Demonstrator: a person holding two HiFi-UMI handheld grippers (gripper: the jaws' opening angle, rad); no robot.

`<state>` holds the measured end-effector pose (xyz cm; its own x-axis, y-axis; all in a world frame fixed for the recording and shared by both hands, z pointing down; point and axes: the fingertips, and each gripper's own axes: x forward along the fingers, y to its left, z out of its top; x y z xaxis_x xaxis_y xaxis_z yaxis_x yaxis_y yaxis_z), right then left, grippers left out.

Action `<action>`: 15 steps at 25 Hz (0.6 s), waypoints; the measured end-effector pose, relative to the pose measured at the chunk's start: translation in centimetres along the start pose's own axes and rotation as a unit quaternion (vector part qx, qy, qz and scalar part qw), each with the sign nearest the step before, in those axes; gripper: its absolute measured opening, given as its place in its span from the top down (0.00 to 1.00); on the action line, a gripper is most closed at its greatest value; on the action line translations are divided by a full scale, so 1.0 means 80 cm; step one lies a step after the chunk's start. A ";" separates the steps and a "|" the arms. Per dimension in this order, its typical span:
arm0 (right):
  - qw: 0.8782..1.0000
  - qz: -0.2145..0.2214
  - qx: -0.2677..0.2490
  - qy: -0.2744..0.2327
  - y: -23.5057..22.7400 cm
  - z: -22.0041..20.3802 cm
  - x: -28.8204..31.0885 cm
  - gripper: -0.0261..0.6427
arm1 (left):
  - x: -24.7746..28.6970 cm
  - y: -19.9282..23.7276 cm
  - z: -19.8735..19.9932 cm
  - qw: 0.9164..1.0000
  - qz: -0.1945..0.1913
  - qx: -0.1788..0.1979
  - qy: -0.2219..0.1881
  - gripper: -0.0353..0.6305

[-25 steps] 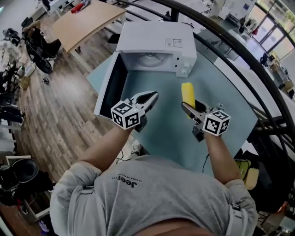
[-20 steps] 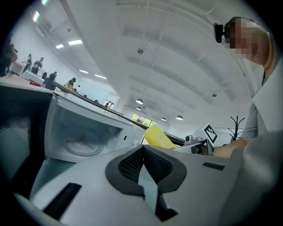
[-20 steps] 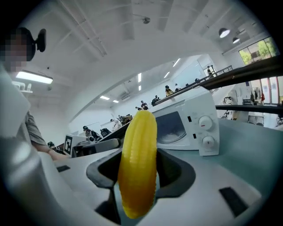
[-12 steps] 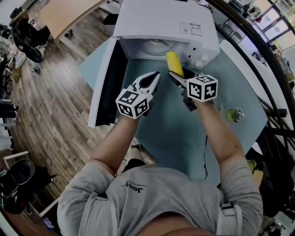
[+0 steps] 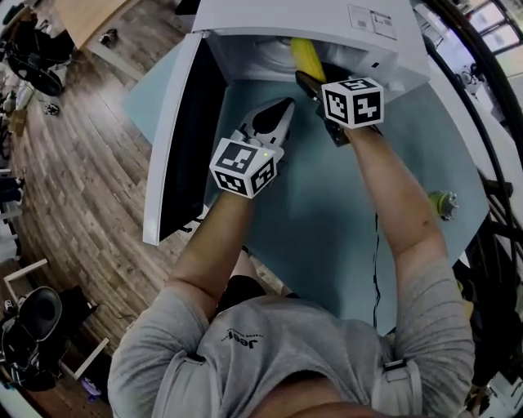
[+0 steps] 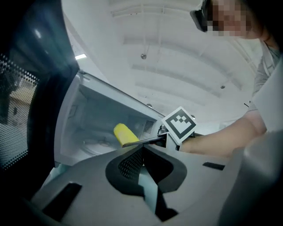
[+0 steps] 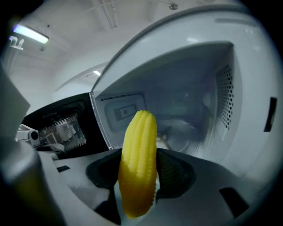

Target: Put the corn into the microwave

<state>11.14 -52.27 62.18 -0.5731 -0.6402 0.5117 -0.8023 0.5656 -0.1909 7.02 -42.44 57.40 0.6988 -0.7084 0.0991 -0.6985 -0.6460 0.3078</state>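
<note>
Yellow ribbed corn cob [image 7: 138,163] — clamped in our right gripper [image 5: 309,79] at the open white microwave [image 5: 286,16]; our left gripper [image 5: 279,113] has its jaws together.

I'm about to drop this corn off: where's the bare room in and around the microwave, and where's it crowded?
The microwave floor ahead of the corn, between the open door and the perforated right wall, looks bare; so does the table between the forearms. Crowded: the doorway, where right claw and left claw sit close.

The microwave [image 5: 286,18] runs off the head view's top edge.
</note>
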 end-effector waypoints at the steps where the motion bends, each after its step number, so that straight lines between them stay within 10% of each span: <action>1: 1.000 -0.004 -0.005 0.000 -0.004 0.001 0.008 0.61 | 0.002 0.004 -0.003 1.000 0.001 0.001 -0.001 0.92; 15: 0.998 -0.046 -0.047 -0.001 -0.040 0.027 0.070 0.61 | 0.008 0.063 -0.003 0.999 0.032 0.010 -0.023 0.92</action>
<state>10.12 -58.80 63.86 -0.4990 -0.6923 0.5212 -0.8320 0.5510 -0.0648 3.99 -46.08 59.22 0.6447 -0.7608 0.0750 -0.7452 -0.6035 0.2837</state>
